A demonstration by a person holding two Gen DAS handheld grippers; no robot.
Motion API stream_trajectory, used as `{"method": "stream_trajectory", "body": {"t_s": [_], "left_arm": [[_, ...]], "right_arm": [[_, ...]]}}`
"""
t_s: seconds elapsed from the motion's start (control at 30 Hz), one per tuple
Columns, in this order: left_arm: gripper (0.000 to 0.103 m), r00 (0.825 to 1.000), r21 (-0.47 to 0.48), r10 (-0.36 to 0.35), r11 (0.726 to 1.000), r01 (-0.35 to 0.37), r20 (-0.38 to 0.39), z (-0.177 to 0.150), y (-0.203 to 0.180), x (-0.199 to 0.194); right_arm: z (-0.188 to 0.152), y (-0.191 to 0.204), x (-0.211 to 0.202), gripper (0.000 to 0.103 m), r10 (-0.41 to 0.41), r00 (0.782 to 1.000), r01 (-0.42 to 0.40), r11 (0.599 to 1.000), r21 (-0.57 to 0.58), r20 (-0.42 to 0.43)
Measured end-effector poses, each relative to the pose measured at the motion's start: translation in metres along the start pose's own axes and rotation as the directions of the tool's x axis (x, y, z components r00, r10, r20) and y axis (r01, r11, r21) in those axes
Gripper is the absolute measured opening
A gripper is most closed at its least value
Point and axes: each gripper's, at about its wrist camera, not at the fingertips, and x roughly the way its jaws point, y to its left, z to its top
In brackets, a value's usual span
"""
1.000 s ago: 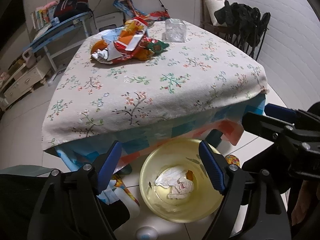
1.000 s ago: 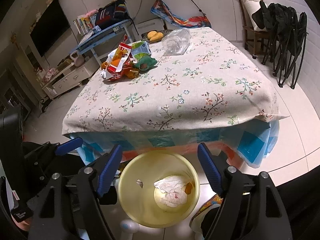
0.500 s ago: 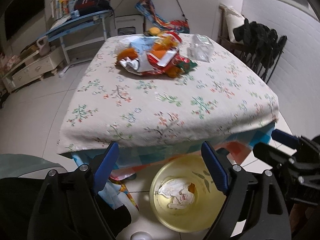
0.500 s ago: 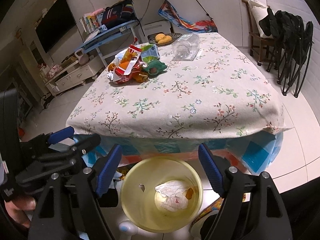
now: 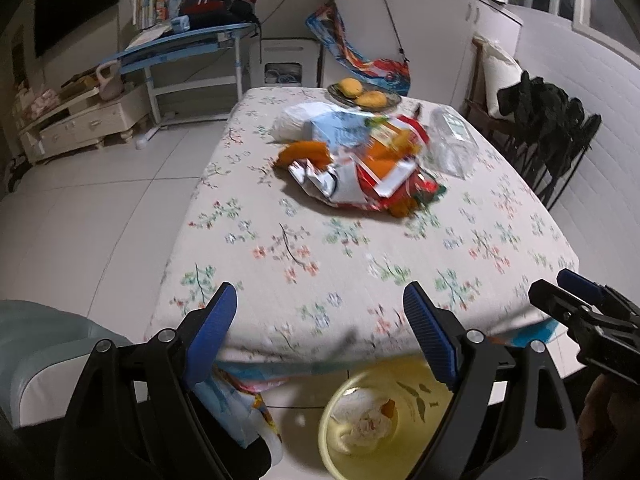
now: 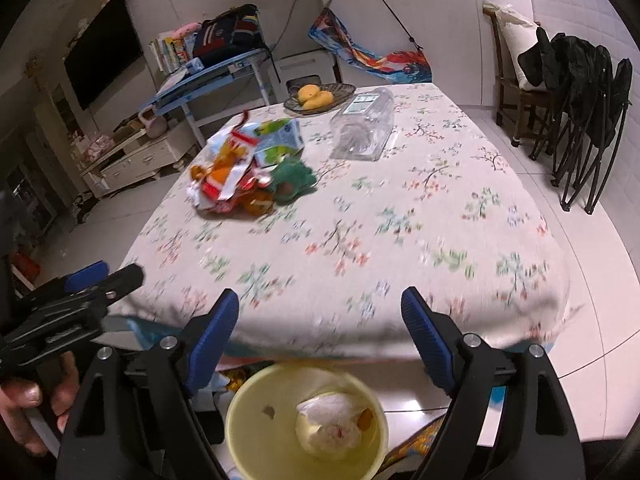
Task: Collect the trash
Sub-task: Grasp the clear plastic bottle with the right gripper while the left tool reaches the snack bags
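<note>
A pile of crumpled snack wrappers lies on the far middle of the floral-cloth table; it also shows in the right wrist view. A clear empty plastic bottle lies beside it, also in the left wrist view. A yellow bin with crumpled tissue stands on the floor under the table's near edge. My left gripper is open and empty above the near edge. My right gripper is open and empty beside it.
A plate of yellow fruit sits at the table's far edge. A chair draped with dark clothes stands to the right. A blue desk and a low cabinet stand at the left. White tiled floor surrounds the table.
Both grippers have risen from over the bin and tilted up toward the tabletop. The bin has dropped to the bottom of both views. The jaws stay open.
</note>
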Motion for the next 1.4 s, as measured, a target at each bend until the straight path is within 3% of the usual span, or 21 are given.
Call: {"method": "stream_trajectory", "body": {"t_s": [0.27, 0.5, 0.83, 1.0, 1.23, 1.4], "left_arm": [[0.082, 1.0, -0.048, -0.001, 0.999, 0.001, 0.005, 0.03, 0.012, 0.017], [0.082, 1.0, -0.019, -0.016, 1.0, 0.017, 0.019, 0.067, 0.025, 0.03], [0.082, 1.0, -0.046, -0.013, 0.999, 0.013, -0.019, 0.104, 0.058, 0.06], [0.082, 0.999, 0.046, -0.039, 0.998, 0.04, -0.029, 0.114, 0.051, 0.074], [0.082, 0.996, 0.229, -0.075, 0.97, 0.084, -0.046, 0.118, 0.034, 0.09], [0.082, 0.995, 0.266, -0.076, 0.96, 0.09, -0.064, 0.12, 0.027, 0.1]], "right_arm": [[0.035, -0.003, 0.029, 0.08, -0.033, 0.999, 0.033, 0.999, -0.011, -0.001], [0.066, -0.006, 0.046, 0.082, -0.054, 0.998, 0.054, 0.998, -0.01, 0.017], [0.112, -0.016, 0.083, 0.084, -0.103, 0.995, 0.103, 0.995, 0.0, 0.011], [0.13, -0.026, 0.098, 0.084, -0.124, 0.992, 0.124, 0.992, 0.024, 0.002], [0.146, -0.036, 0.114, 0.086, -0.134, 0.991, 0.135, 0.99, 0.047, -0.014], [0.156, -0.041, 0.124, 0.088, -0.138, 0.99, 0.138, 0.988, 0.066, -0.016]]}}
